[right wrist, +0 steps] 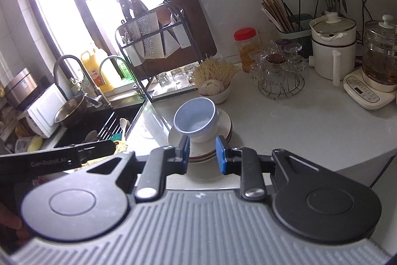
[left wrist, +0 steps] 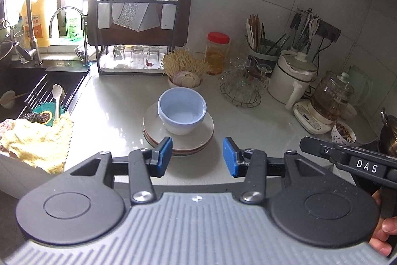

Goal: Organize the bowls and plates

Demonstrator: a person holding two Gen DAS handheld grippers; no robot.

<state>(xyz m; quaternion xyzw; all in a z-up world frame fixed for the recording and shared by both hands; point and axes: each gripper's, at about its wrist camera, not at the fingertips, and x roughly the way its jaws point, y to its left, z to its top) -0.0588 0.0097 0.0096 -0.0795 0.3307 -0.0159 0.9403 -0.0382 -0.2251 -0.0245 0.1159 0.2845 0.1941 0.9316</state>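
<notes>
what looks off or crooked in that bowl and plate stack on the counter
The blue bowl sits tilted inside the white bowl, its mouth tipped toward the sink side rather than nested level. Both rest on the stack of plates, which looks evenly piled. Nothing appears spilled or broken there.

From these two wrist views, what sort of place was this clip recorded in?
A home kitchen, almost certainly: a sink with a faucet, a knife rack over upturned glasses, and a countertop holding stacked plates, a blue bowl and an electric kettle.
</notes>
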